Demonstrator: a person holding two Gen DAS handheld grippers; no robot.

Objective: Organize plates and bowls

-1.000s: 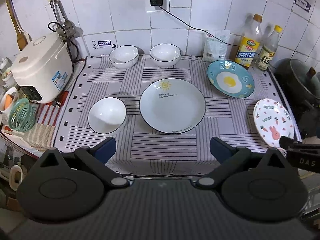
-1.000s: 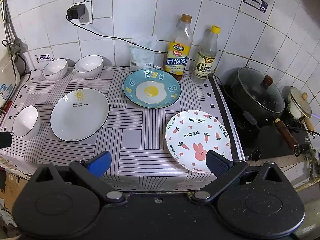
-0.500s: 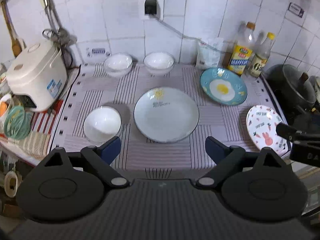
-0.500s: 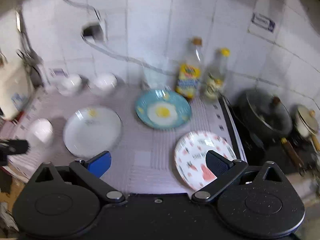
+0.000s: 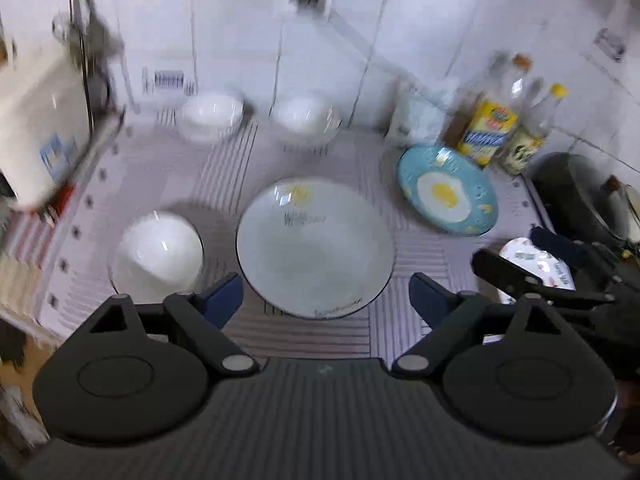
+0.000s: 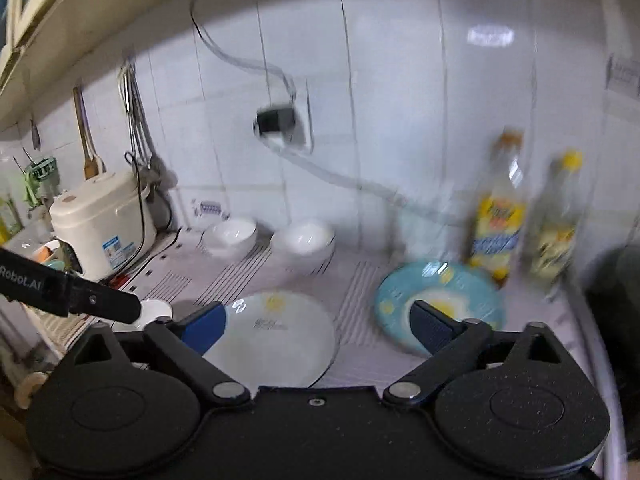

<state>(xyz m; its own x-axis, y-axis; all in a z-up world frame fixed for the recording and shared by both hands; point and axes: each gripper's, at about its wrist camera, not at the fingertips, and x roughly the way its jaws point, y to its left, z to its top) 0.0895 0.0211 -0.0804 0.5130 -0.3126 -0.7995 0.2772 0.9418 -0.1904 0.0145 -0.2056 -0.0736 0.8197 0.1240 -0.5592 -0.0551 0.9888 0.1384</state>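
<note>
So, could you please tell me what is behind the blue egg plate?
Two bottles stand behind the blue egg plate, by the tiled wall; the plate covers their bases.

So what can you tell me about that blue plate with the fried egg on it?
The blue plate is round and shallow, glossy like glazed ceramic, light blue with a fried egg painted in the middle and small yellow marks around the rim. It is empty and lies flat on the striped cloth, near the back right, just in front of the two bottles. The big white plate sits to its left, apart from it. Nothing holds it. The pictures are blurred, so rim lettering cannot be read.
</note>
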